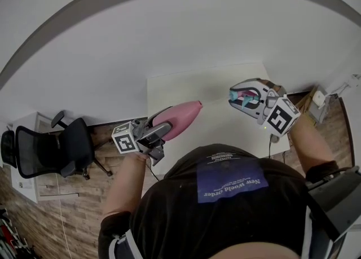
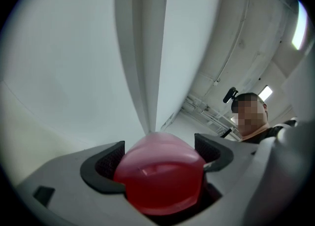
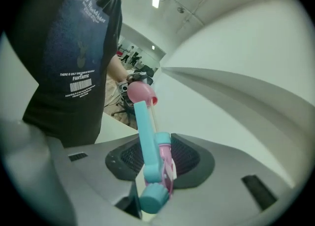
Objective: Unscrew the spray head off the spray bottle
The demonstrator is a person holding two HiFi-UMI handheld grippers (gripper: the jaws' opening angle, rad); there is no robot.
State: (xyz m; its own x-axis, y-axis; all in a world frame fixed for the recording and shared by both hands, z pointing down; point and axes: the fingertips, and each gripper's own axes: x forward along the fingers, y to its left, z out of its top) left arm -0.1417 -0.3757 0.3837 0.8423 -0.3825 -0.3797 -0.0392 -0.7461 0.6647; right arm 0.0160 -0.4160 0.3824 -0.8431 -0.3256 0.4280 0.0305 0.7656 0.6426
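Spray head (image 3: 156, 171) looks unscrewed, clamped in our right gripper (image 1: 246, 99); our left gripper (image 2: 158, 158) grips the bottle (image 2: 160, 183), dip tube (image 1: 215, 101) seemingly not yet clear.

White rectangular table (image 1: 183, 90), pushed up against a pale wall, standing on wood-plank floor (image 1: 73, 210). On that floor, left of the table and well apart from it: black mesh office chair (image 1: 53, 148) on a star base, and just beside it a low white cabinet (image 1: 25, 187).
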